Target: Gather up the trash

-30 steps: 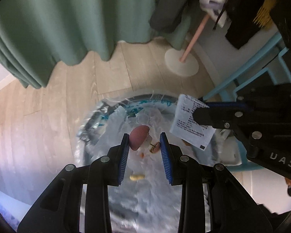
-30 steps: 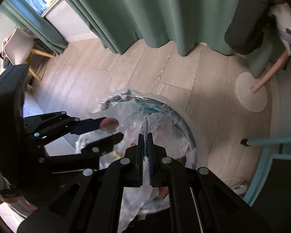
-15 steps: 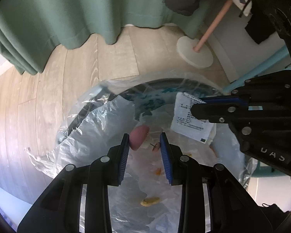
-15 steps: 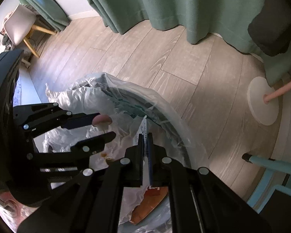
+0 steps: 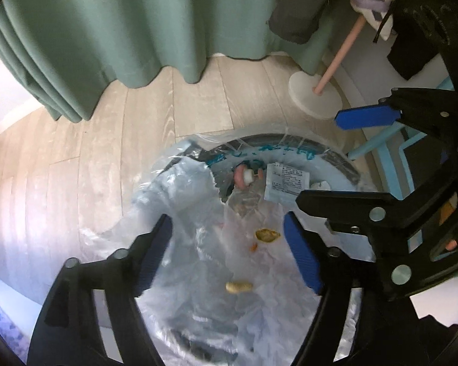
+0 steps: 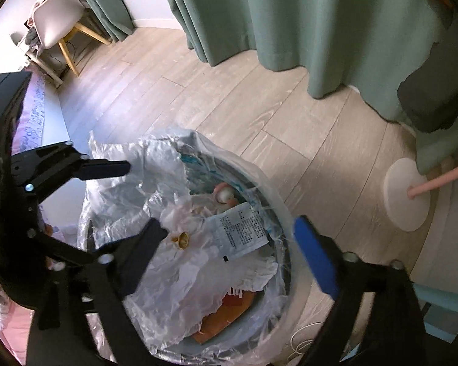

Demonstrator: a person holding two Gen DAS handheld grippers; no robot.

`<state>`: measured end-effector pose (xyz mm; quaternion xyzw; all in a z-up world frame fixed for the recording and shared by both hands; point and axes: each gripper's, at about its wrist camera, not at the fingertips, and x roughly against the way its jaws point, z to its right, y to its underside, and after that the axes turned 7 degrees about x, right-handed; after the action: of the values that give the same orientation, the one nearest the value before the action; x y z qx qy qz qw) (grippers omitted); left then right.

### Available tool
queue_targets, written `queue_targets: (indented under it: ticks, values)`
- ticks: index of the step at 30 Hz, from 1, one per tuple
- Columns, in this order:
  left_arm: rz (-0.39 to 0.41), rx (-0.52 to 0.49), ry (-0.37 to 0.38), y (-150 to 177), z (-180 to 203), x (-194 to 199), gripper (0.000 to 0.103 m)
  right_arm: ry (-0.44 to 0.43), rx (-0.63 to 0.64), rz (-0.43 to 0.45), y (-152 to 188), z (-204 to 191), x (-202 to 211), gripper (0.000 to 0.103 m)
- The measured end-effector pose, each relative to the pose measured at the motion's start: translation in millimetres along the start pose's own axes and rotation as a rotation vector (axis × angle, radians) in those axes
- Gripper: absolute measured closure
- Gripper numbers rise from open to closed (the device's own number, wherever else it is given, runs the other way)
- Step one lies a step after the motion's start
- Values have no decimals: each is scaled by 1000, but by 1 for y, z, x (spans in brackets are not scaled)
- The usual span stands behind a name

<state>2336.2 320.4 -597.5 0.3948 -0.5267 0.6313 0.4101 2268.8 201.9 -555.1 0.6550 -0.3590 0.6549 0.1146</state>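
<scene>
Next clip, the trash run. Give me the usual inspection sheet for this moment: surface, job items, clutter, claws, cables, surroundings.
Surface: pale wood-plank floor.
Job's things: round bin lined with a clear plastic bag; a printed paper slip and a pink-and-white scrap lie inside it.
Clutter: food crumbs and an orange wrapper in the bag.
Claws: left claw and right claw over the bin, jaws opening, nothing between the pads.
Cables: thin white cord on the floor by the bin.
Surroundings: green curtain, pink stand on a white disc base, white chair.
</scene>
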Motion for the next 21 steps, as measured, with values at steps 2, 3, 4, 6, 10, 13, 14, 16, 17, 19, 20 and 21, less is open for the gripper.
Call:
queue_targets:
  ticks: [2, 3, 4, 6, 10, 13, 14, 16, 17, 19, 20, 21]
  values:
    - [14, 0, -9, 2, 1, 14, 18, 10, 17, 11, 0, -3, 9, 11]
    - [19, 1, -14, 3, 2, 20, 11, 22, 25, 16, 0, -5, 15, 9]
    - [25, 4, -22, 3, 2, 27, 6, 32, 30, 19, 0, -7, 19, 7]
    - [33, 14, -36, 4, 4, 41, 6, 54, 41, 27, -1, -11, 32, 7]
    - [44, 72, -55, 3, 5, 78, 6, 87, 37, 45, -7, -22, 72, 7]
    - [54, 119, -64, -1, 6, 111, 6, 102, 27, 57, -11, -27, 102, 7]
    - [59, 132, -71, -2, 8, 123, 6, 104, 27, 61, -13, -31, 114, 7]
    - [67, 163, -84, -5, 10, 152, 6, 111, 38, 69, -19, -38, 136, 7]
    - [70, 176, -89, -5, 11, 163, 6, 112, 49, 73, -23, -42, 148, 7]
    - [77, 208, -105, -6, 13, 192, 6, 105, 72, 90, -32, -50, 174, 7]
    - [83, 224, -114, -5, 13, 207, 6, 104, 80, 97, -34, -53, 183, 7]
    - [90, 236, -124, -4, 14, 220, 6, 103, 91, 107, -38, -55, 192, 7]
